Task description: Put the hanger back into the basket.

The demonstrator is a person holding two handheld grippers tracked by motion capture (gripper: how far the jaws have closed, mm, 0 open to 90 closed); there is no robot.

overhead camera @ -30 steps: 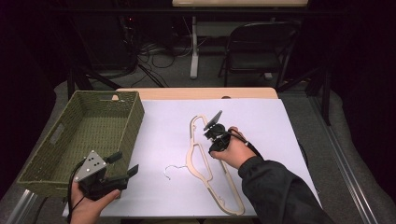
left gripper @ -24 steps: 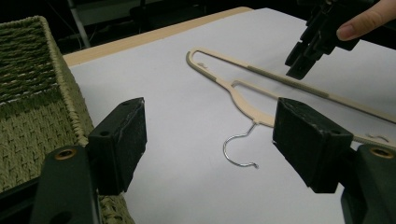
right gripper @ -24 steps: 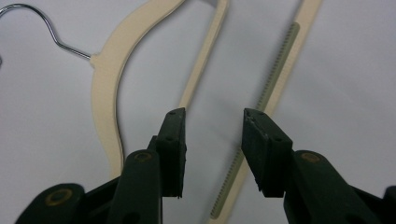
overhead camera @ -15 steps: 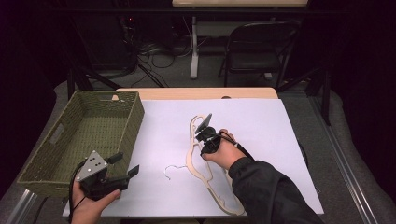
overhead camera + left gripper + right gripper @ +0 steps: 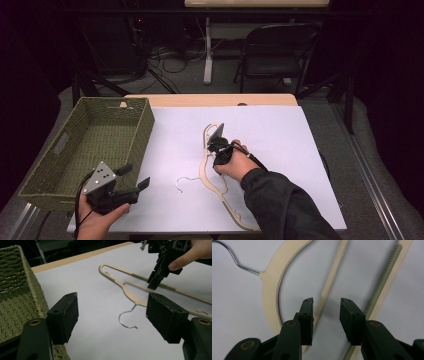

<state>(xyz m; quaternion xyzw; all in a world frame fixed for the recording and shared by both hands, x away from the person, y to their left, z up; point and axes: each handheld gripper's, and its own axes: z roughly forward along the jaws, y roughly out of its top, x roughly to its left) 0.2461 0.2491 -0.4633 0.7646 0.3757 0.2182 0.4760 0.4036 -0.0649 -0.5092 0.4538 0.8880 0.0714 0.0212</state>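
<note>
My hanger (image 5: 270, 292) looks like smooth matt cream plastic with a shiny wire hook (image 5: 127, 317); the basket (image 5: 107, 131) is rough woven fibre, the counter (image 5: 280, 130) matt white, my grippers' pads (image 5: 306, 315) dull black.

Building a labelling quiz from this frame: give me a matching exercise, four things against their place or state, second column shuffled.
Things:
1. basket
2. hanger
3. left hand-held gripper
4. right hand-held gripper

Places or states:
A. jaws open over a thin hanger bar
B. flat on the white sheet, wire hook at one end
C. at the table's left edge, woven, green
D. open, held at the near left, beside the basket

Pairs: 1-C, 2-B, 3-D, 4-A
</note>
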